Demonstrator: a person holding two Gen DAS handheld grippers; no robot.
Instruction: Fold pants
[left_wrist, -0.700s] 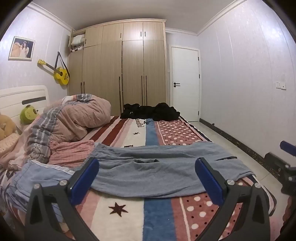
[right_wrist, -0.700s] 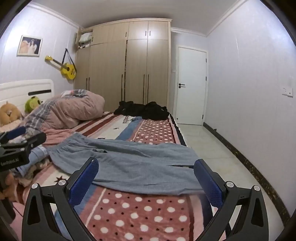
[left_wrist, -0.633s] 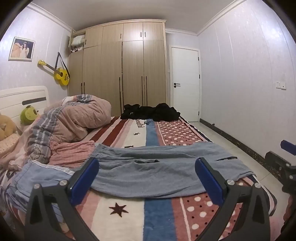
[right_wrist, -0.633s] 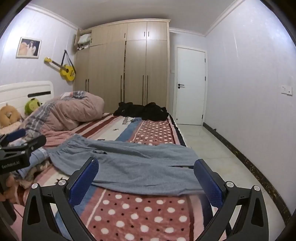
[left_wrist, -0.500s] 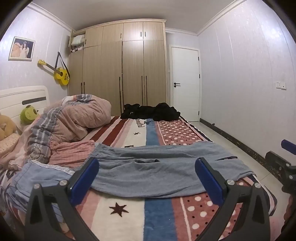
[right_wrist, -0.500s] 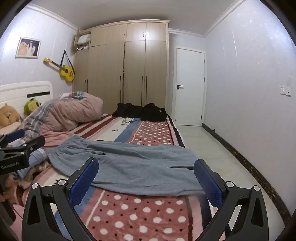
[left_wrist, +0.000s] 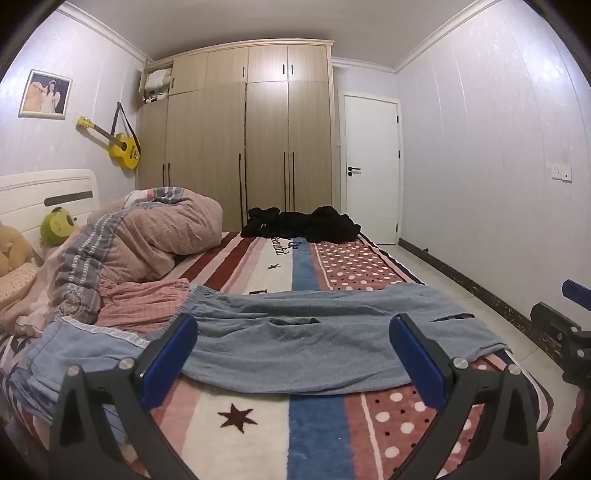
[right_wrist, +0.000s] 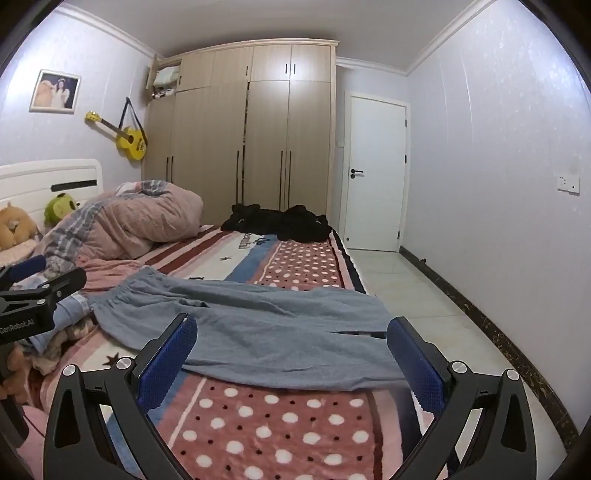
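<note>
While the pants (left_wrist: 314, 343) lie spread flat across the bed (left_wrist: 306, 424), waistband toward the crumpled duvet (left_wrist: 147, 236) and leg ends at the floor-side edge, both grippers hang above the near edge with jaws spread wide and empty. The left gripper (left_wrist: 291, 354) faces the waist half; the right gripper (right_wrist: 291, 354) faces the leg half. This spacing probably prepares a simultaneous two-point pinch along the near hem. No fold appears started. A dark clothing pile (left_wrist: 303, 223) sits well apart at the far end.

Both claws (left_wrist: 291, 360) (right_wrist: 291, 360) are black-framed with blue textured pads and silver screws.
</note>
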